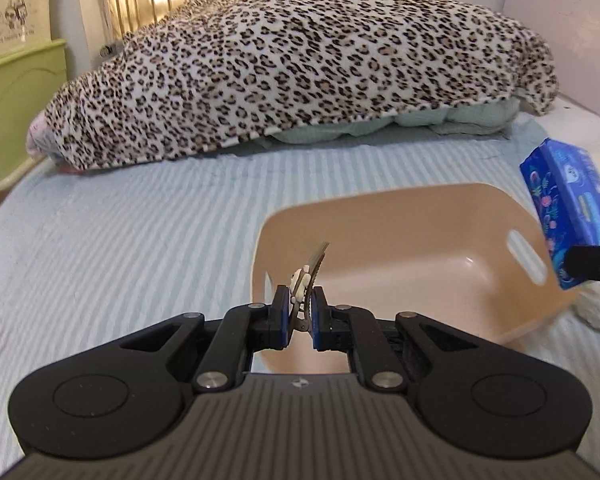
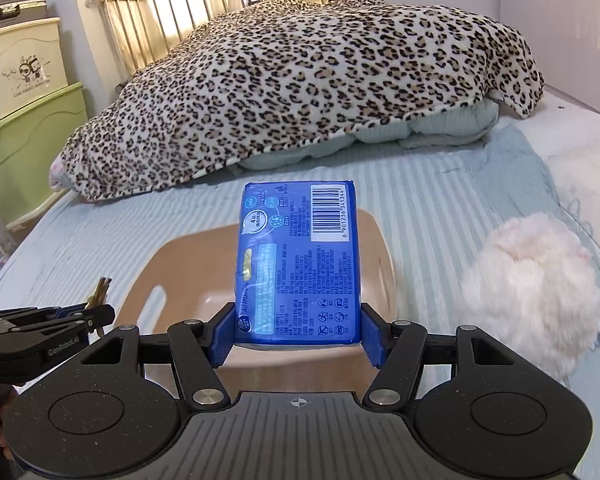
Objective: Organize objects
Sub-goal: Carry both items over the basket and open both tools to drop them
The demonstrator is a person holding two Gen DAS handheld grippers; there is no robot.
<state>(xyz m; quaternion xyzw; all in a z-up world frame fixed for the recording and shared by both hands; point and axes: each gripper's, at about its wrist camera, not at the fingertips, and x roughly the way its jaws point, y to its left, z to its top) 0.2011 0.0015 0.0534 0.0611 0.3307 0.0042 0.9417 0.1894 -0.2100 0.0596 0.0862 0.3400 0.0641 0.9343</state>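
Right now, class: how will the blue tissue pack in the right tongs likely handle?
The blue tissue pack probably feels light and soft, being a film-wrapped block. Its glossy wrap may slip, though the right tongs hold it by both sides. Dropped into the beige basin, it should not roll.

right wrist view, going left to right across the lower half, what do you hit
left gripper shut on a hair clip → peach basin → blue tissue pack held in the right gripper → white fluffy toy
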